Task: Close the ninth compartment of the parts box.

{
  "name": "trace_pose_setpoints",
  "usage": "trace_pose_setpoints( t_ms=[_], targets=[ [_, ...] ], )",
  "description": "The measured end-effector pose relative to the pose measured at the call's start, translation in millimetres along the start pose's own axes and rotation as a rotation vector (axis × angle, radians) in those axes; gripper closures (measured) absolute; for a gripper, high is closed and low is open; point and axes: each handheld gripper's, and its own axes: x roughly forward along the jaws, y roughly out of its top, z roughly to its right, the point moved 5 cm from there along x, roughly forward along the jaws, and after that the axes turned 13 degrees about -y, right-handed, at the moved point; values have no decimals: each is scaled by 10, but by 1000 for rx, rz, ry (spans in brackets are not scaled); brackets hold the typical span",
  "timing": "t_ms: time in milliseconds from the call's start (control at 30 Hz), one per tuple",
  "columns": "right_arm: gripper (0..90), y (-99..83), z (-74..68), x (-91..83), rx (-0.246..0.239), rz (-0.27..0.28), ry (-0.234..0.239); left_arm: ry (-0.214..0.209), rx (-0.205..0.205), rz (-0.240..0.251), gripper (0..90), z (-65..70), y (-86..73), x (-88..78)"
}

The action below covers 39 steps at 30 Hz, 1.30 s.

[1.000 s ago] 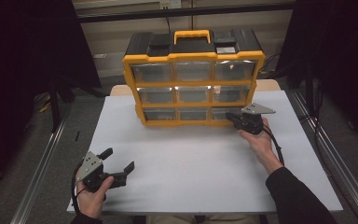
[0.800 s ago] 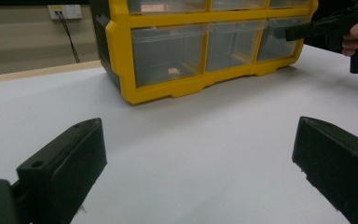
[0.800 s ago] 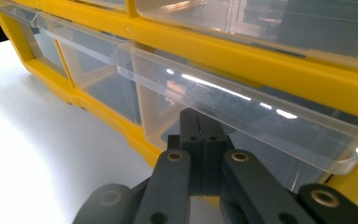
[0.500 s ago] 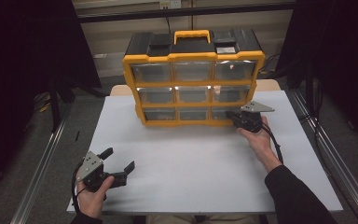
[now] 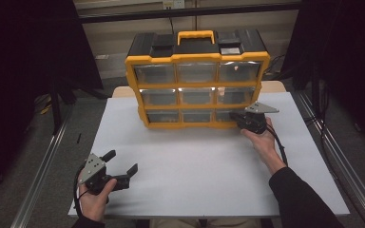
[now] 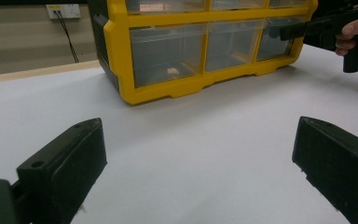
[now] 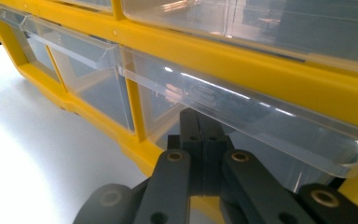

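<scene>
A yellow drawer organizer [image 5: 197,71] with a black top and nine clear drawers stands at the back of the white table [image 5: 204,166]. My right gripper [image 5: 236,115] is shut, with its tips against the front of the bottom right drawer [image 5: 227,116]. In the right gripper view the closed jaws [image 7: 199,116] sit just under that drawer's clear handle lip [image 7: 242,109], with nothing between them. My left gripper [image 5: 121,161] rests open near the table's front left, pointing toward the organizer [image 6: 121,56]. Its jaws [image 6: 198,128] are wide apart over bare table, and the right gripper [image 6: 284,31] shows far off.
Something small lies inside the bottom left drawer [image 6: 172,71]. Metal rails [image 5: 47,161] run along both sides of the table, with dark curtains beyond. A wall outlet [image 6: 64,9] is behind the organizer. The table's wooden edge [image 5: 275,86] shows beside the organizer.
</scene>
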Motion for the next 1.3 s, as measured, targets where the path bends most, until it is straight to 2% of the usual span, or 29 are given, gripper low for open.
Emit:
trace_pose_setpoints(
  t_ms=[400, 767, 900, 967, 1000, 1067, 1233, 1267, 1300],
  targets=[
    [900, 4, -11, 5, -3, -4, -10, -1, 11, 1, 26, -7, 8, -7],
    [877, -33, -24, -5, 40, -8, -8, -9, 5, 9, 26, 3, 15, 1],
    [777, -32, -79, -42, 36, -10, -3, -11, 12, 13, 26, 11, 21, 1],
    [768, -25, -88, -56, 36, -11, 3, -10, 11, 11, 26, 10, 20, -1],
    [698, -27, -97, -82, 25, -9, 9, -9, 10, 10, 26, 9, 18, -1],
    [610, -37, -105, -107, 34, -12, 7, -10, 7, 9, 26, 10, 16, 0],
    [525, -29, -97, -176, 49, -16, 18, -9, 7, 8, 26, 9, 16, 0],
    [453, -28, -103, -204, 43, -17, 22, -10, 7, 7, 26, 8, 16, 0],
    [423, -28, -101, -217, 38, -16, 23, -9, 5, 9, 26, 7, 17, -1]
  ],
)
